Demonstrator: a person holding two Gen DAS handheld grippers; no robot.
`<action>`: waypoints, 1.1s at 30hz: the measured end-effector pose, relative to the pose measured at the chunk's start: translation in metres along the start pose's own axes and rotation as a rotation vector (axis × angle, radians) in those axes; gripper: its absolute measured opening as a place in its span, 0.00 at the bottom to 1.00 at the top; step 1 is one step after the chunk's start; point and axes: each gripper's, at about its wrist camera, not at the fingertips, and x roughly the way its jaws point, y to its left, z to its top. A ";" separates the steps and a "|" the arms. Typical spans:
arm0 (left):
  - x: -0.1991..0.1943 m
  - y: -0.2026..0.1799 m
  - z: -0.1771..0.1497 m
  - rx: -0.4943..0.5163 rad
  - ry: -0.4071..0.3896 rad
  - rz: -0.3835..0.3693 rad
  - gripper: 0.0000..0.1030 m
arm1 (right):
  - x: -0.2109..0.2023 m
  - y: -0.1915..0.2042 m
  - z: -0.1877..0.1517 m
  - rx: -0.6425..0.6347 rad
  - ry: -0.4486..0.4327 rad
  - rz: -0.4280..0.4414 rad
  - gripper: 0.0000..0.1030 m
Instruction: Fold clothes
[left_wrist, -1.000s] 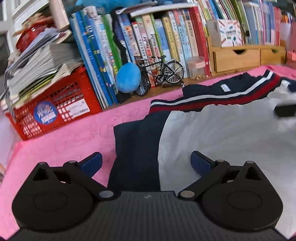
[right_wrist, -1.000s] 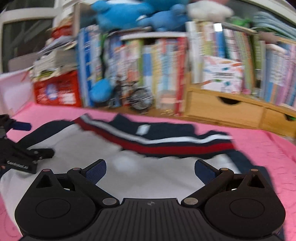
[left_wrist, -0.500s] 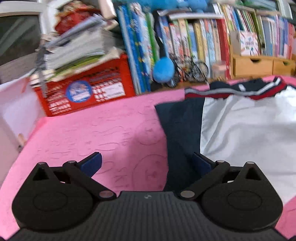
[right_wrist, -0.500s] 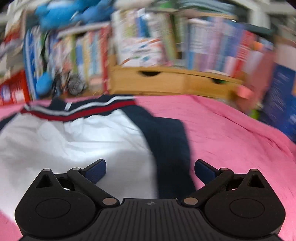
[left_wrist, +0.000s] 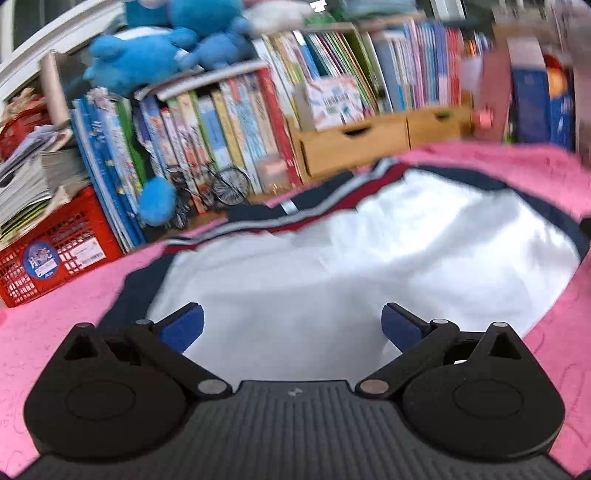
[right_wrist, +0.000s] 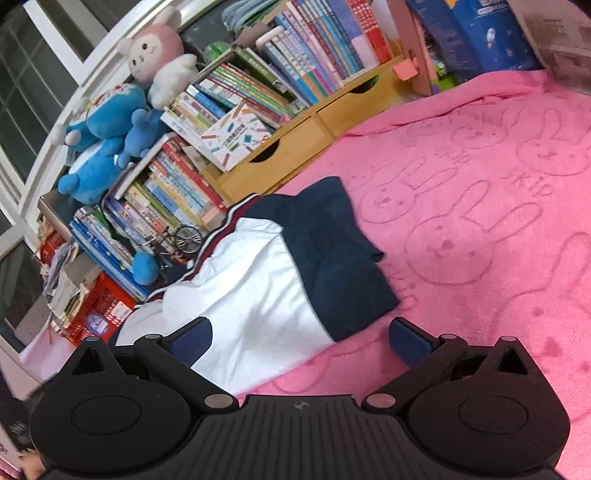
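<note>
A white shirt (left_wrist: 351, 266) with navy sleeves and a navy, red and white striped collar lies flat on the pink bunny-print blanket (left_wrist: 55, 325). My left gripper (left_wrist: 291, 325) is open and empty, over the shirt's near white edge. In the right wrist view the same shirt (right_wrist: 251, 291) lies to the left, with its navy sleeve (right_wrist: 340, 258) spread on the blanket (right_wrist: 480, 221). My right gripper (right_wrist: 301, 339) is open and empty, above the shirt's near right corner, and the view is tilted.
Rows of books (left_wrist: 229, 125), wooden drawers (left_wrist: 354, 144), a red basket of papers (left_wrist: 48, 243), a toy bicycle (left_wrist: 221, 188) and blue plush toys (left_wrist: 147, 55) line the far edge. Boxes (right_wrist: 472, 33) stand at the far right corner.
My left gripper swung right from the left sleeve to face the shirt's white middle. My right gripper pulled back and tilted, now over the shirt's right corner. Both stayed open.
</note>
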 end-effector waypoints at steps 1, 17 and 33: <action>0.007 -0.005 -0.004 0.001 0.020 0.007 1.00 | 0.004 0.000 0.001 0.015 0.002 0.013 1.00; 0.017 0.010 -0.013 -0.109 0.071 -0.057 1.00 | 0.056 0.003 0.022 0.202 -0.094 -0.016 1.00; 0.018 0.013 -0.012 -0.139 0.081 -0.081 1.00 | 0.065 0.022 0.021 0.182 -0.115 0.160 1.00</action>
